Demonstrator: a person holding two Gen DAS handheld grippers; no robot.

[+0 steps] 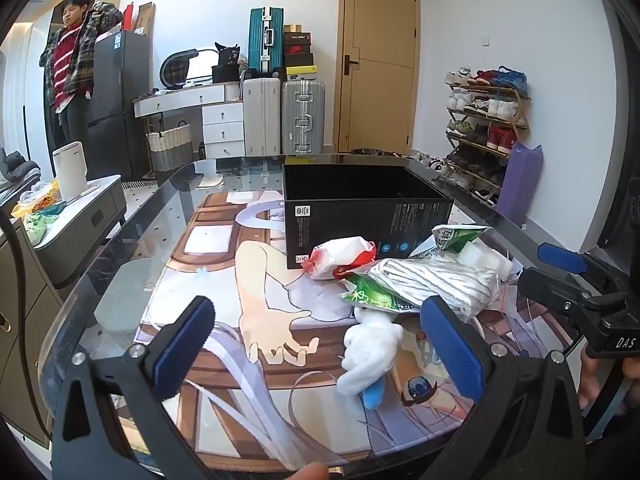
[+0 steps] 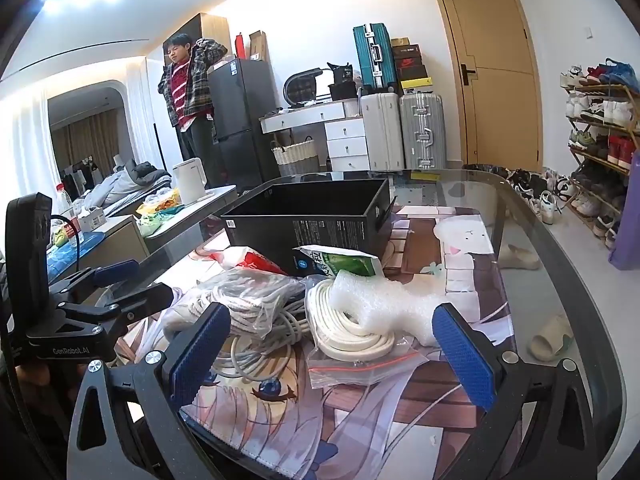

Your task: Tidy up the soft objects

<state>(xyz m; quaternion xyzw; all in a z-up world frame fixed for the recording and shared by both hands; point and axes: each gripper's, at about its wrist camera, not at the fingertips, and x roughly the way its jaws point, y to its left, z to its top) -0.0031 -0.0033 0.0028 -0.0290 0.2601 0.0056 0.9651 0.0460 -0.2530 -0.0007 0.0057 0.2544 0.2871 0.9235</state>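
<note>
White foam wrap (image 2: 384,300) and bagged white cable coil (image 2: 352,332) lie before the black box (image 2: 316,220): light, squashy, slippery plastic, best pinched mid-bundle; left gripper (image 1: 316,344) and right gripper (image 2: 332,352) both spread, empty.

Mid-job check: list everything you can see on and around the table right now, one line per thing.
black box: one, black, open top, nothing visible inside, far middle of the mat
red-and-white packet: one, against the box's near side
green-and-white packets: two visible, in the pile
bagged grey-white cable: one, in clear plastic, pile's left in the right wrist view
white flat cord coil: one, in a zip bag
white foam sheet: one, lying on the coil
white plush toy: one, white with blue, near edge of the mat
printed mat: one, cartoon print, under everything
glass table: one, clear top
left claw: open, holding nothing
right claw: open, holding nothing
</note>
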